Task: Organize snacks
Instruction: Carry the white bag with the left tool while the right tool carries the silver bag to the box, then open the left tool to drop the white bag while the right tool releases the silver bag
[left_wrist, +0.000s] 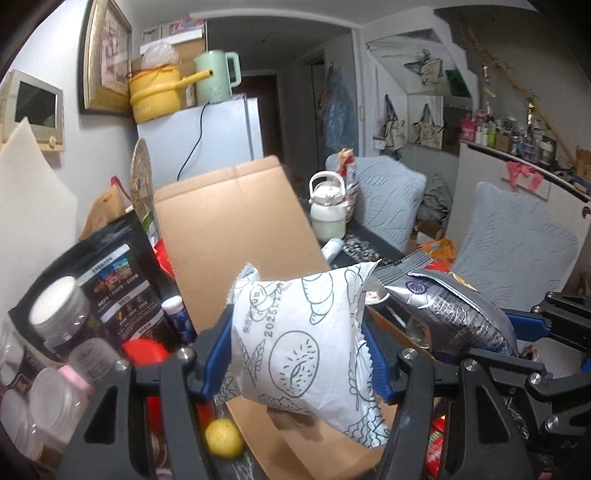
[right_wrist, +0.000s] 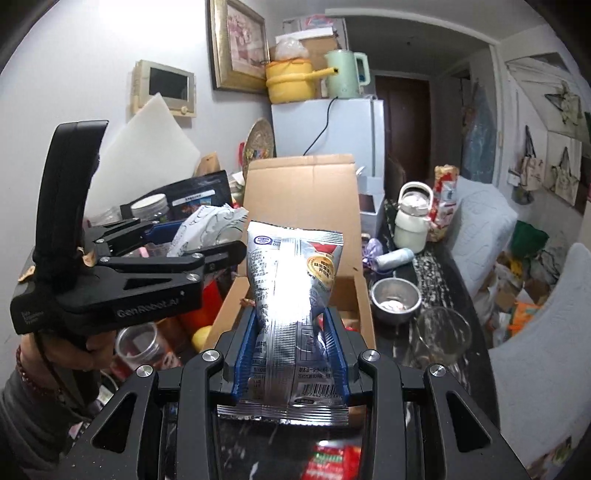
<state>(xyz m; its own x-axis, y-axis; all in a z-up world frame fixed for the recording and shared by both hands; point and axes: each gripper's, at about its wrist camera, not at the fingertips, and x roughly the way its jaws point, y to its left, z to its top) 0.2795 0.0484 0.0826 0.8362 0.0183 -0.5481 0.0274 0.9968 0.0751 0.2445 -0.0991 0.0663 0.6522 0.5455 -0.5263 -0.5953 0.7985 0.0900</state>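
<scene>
Both grippers tilt downward side by side above an open cardboard box (right_wrist: 303, 192). The left gripper (left_wrist: 295, 354) pinches a puffy white paper-like snack bag (left_wrist: 299, 332) between blue fingers (left_wrist: 218, 354). The right gripper (right_wrist: 291, 354) pinches a crinkled, shiny silver foil packet (right_wrist: 291, 295), standing upright.
</scene>
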